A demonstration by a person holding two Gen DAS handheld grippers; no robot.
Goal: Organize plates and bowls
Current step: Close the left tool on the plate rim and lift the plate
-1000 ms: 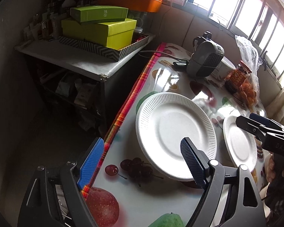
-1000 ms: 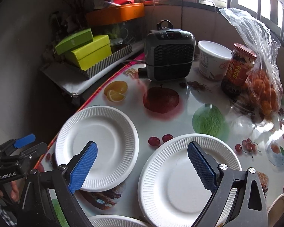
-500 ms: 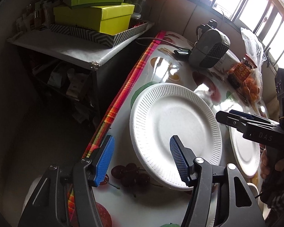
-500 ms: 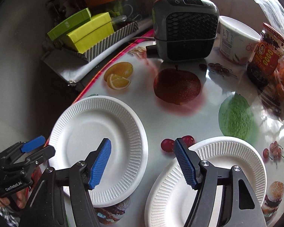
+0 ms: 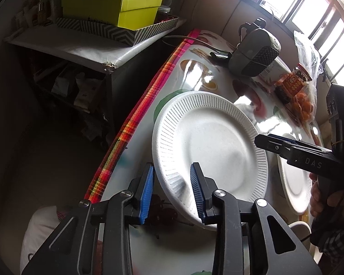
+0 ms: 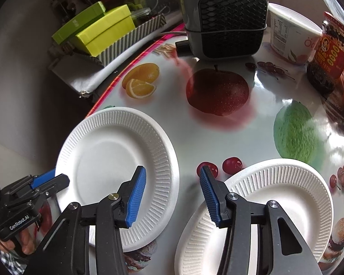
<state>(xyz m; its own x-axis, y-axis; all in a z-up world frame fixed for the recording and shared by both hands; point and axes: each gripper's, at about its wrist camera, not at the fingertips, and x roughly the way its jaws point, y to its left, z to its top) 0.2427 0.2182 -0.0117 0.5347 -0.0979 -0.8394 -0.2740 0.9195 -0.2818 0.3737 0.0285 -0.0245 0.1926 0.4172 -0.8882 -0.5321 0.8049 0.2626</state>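
Note:
Two white ribbed paper plates lie on a fruit-print tablecloth. My left gripper (image 5: 172, 165) straddles the near rim of the left plate (image 5: 206, 142). Its jaws are closing: the right pad dents the rim, the left pad sits at the outer edge, and that side of the plate looks lifted. From the right wrist view this gripper (image 6: 57, 178) shows at the left plate's (image 6: 107, 160) edge. My right gripper (image 6: 172, 168) hangs between the plates with its jaws closing. The right plate's (image 6: 286, 206) left rim lies beside its right finger, and its left pad is clear of that plate.
A grey fan heater (image 6: 224, 18), a white tub (image 6: 289, 39), a sauce jar (image 6: 330, 55) and a bag of oranges (image 5: 306, 107) stand at the back. The striped table edge (image 5: 135, 119) borders a side shelf with green boxes (image 5: 112, 6). A hand (image 5: 318, 197) holds the right gripper.
Both grippers sank toward the plates and their jaws narrowed a lot. The left one came around the left plate's near rim, which is now dented and tilted.

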